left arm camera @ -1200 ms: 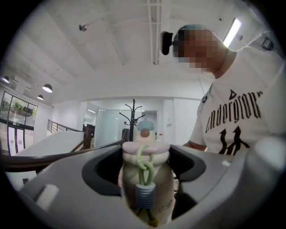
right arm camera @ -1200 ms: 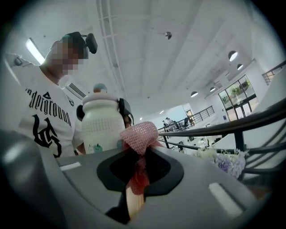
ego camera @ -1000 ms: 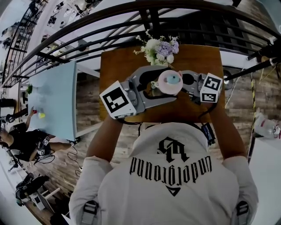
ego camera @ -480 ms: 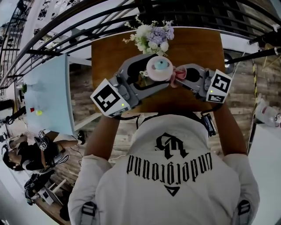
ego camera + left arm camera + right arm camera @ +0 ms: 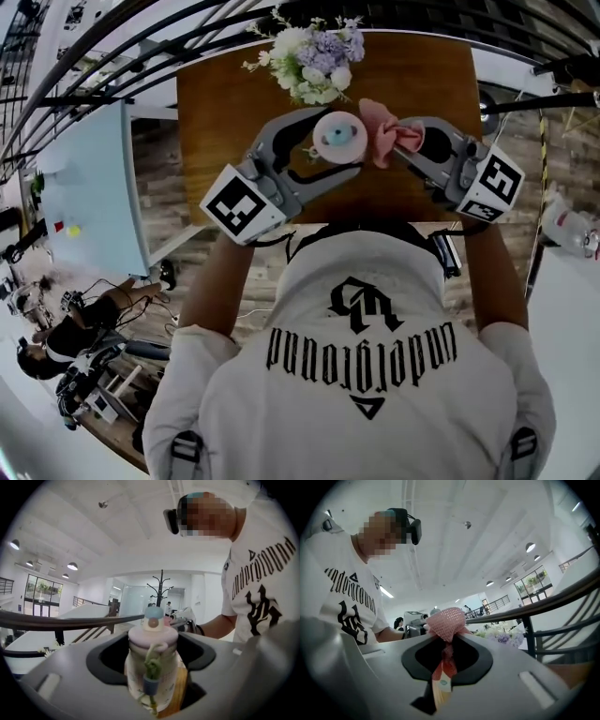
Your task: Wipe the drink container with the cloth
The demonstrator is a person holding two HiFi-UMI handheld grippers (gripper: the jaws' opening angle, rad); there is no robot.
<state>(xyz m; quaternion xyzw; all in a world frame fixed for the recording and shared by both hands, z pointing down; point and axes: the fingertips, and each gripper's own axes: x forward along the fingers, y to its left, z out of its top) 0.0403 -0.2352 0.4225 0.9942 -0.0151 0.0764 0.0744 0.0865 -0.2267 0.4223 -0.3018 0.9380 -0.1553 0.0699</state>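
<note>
A white cotton T-shirt with black print fills the foreground of the head view. Ahead, the grey plastic left claw stands wide, its jaws pressed on both sides of a small rounded drink bottle with a pale printed body, a smooth pink lid, a blue cap and a green cord loop. The right claw is pinched narrow on a bunched pink waffle-knit cloth, which is just beside the lid's right edge. Beneath both is a brown wooden counter. At its far edge are white and lilac flowers, then a dark metal railing.
</note>
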